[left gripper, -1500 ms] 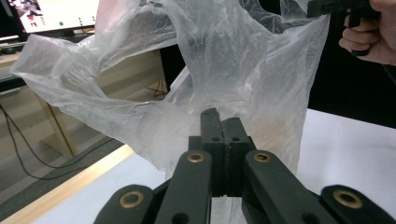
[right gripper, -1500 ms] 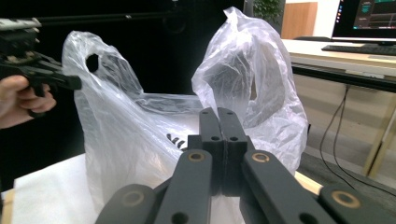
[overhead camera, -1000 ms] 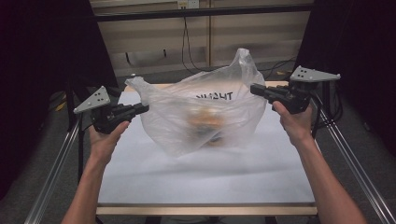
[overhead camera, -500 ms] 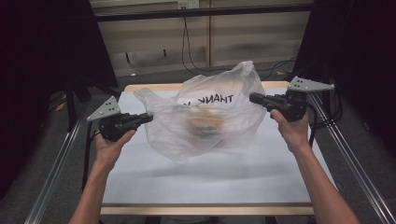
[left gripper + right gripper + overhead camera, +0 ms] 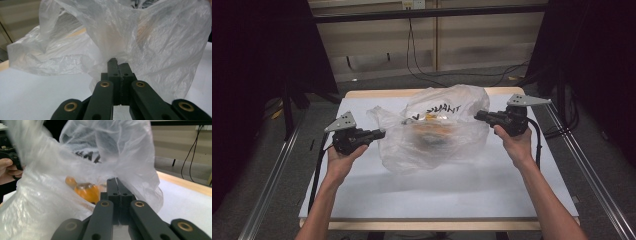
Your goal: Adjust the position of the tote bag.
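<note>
A thin, clear plastic bag [image 5: 432,137] with black lettering slumps on the white table sheet [image 5: 437,195], with orange and dark items [image 5: 432,131] inside it. My left gripper [image 5: 382,133] is shut on the bag's left edge, and the film bunches at its closed jaws [image 5: 117,62]. My right gripper [image 5: 477,116] is shut on the bag's right edge. In the right gripper view its closed jaws [image 5: 115,181] pinch the bag [image 5: 50,205] beside an orange object [image 5: 86,191] inside. Each gripper is held in a hand.
A wooden table edge [image 5: 377,93] borders the white sheet at the back. Metal rails [image 5: 272,190] run along both sides. Cables [image 5: 422,60] hang on the floor behind the table. Dark curtains stand left and right.
Both grippers have come down with the bag. The bag, which hung tall between them, has sunk and now slumps flatter on the sheet.
</note>
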Tool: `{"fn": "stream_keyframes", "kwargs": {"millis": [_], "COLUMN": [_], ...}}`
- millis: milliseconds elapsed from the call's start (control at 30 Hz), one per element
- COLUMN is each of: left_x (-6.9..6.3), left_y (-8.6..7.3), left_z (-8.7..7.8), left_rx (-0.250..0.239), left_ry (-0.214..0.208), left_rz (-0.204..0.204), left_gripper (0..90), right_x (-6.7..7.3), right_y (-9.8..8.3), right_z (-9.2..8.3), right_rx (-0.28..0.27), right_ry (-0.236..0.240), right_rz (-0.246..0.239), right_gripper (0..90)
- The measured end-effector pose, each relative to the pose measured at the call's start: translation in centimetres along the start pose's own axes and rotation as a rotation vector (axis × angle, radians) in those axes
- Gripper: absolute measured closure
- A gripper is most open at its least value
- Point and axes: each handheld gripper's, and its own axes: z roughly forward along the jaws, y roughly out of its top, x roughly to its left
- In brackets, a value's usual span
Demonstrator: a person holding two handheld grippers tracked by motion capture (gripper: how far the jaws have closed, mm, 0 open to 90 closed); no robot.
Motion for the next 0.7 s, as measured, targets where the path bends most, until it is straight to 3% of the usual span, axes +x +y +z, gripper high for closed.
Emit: {"fn": "stream_keyframes", "kwargs": {"millis": [200, 400, 700], "left_x": [0.7, 1.5, 2.0], "left_y": [-1.0, -2.5, -3.9], "left_z": [0.3, 1.2, 2.4], "left_rx": [0.020, 0.085, 0.140], "left_ry": [0.008, 0.025, 0.007], "left_rz": [-0.031, -0.041, -0.060], "left_gripper": [90.0, 90.0, 90.0], "right_x": [-0.8, -2.2, -3.1], "right_y": [-1.5, -3.5, -5.3], "right_z": [0.1, 1.2, 2.0], "right_rx": [0.031, 0.101, 0.161], "right_ry": [-0.019, -0.058, -0.052], "right_rz": [0.023, 0.058, 0.072], "right_gripper": [90.0, 90.0, 90.0]}}
